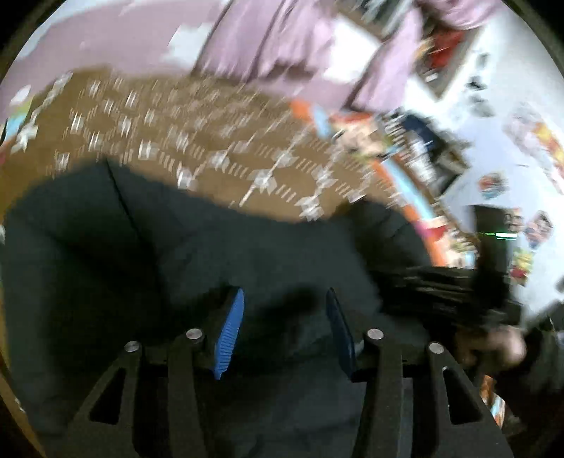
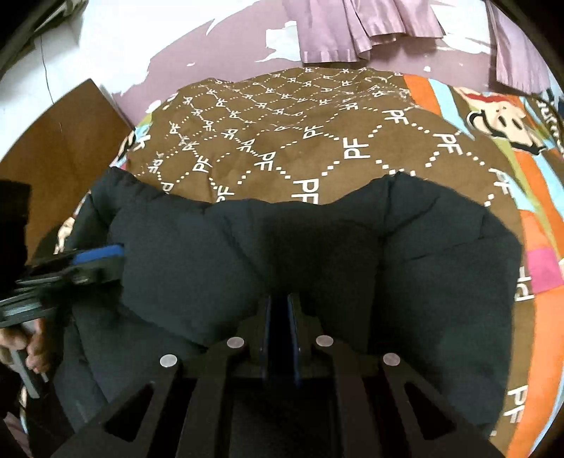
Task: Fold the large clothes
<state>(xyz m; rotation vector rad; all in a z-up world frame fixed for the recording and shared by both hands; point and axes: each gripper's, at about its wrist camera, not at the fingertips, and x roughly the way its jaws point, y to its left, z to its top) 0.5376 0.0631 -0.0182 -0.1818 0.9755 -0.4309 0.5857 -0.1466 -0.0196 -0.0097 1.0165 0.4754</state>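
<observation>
While the black padded jacket [image 2: 282, 253] is lying across the near part of the brown bedspread [image 2: 282, 141], the right gripper [image 2: 280, 327] is pinching its near edge and the left gripper [image 1: 283, 327] is hovering spread above it. Soft, bulky, probably slippery; gripping seams looks safest.

matt black padded cloth jacket [image 2: 282, 246], soft brown printed cloth bedspread [image 2: 317, 141], glossy mauve curtain [image 2: 352, 28]

The puffy quilted jacket [image 2: 282, 253] under my claws is plain black. The bedspread [image 2: 317, 141] is brown, crossed by white dotted diamonds with white "PF" letters, edged in orange, light-blue and pink stripes. My finger pads [image 1: 231, 331] are ribbed blue.
</observation>
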